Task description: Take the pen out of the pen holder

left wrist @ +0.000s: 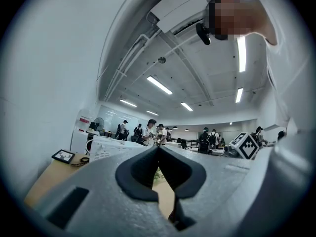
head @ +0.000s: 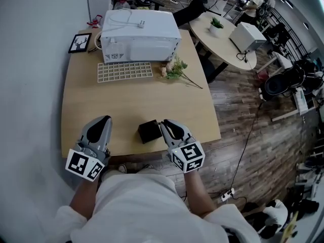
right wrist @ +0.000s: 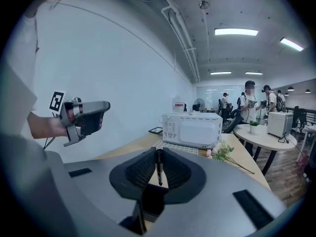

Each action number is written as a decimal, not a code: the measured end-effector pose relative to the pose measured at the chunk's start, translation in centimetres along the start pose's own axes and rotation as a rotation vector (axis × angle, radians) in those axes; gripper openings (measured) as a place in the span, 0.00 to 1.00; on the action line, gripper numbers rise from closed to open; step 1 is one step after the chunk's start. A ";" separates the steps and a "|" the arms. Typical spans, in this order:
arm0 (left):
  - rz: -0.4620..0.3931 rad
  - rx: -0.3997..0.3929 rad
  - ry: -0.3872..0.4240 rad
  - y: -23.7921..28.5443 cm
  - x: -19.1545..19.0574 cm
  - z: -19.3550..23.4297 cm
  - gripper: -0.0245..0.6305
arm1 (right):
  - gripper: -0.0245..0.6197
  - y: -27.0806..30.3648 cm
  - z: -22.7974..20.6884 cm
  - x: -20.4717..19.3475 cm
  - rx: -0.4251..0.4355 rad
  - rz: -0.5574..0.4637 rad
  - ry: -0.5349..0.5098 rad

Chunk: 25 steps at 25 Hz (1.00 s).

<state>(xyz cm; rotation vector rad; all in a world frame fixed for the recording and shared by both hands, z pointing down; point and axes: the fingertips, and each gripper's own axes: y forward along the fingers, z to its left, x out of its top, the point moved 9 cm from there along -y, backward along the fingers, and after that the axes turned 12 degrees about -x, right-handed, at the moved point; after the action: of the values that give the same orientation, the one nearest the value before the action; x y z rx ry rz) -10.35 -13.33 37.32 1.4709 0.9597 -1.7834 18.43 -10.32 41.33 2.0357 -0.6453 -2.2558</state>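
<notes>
A black square pen holder (head: 150, 131) stands on the wooden table (head: 131, 103) near its front edge. My right gripper (head: 163, 122) hovers just right of the holder and above it. In the right gripper view a thin black pen (right wrist: 159, 171) hangs upright, with my right gripper (right wrist: 158, 152) shut on its top. The pen's lower end is over the dark holder (right wrist: 149, 200). My left gripper (head: 104, 120) floats to the left of the holder, clear of it. Its jaws meet at the tips with nothing between them (left wrist: 158, 149).
A white microwave (head: 139, 34) stands at the back of the table, with a white grid tray (head: 124, 71) in front of it. Flowers (head: 176, 70) lie to the right, and a small framed picture (head: 80, 42) is at the back left. A round white table (head: 228, 39) stands beyond.
</notes>
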 end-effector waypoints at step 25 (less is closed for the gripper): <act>-0.055 0.032 0.070 1.2 3.3 1.8 0.06 | 0.11 -9.4 -7.4 9.4 -0.198 -0.332 0.097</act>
<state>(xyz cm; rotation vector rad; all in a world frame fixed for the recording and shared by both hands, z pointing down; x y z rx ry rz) -10.93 -15.54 34.15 1.5500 1.0197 -1.8043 26.53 -6.60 29.01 2.2710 -0.0743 -2.2505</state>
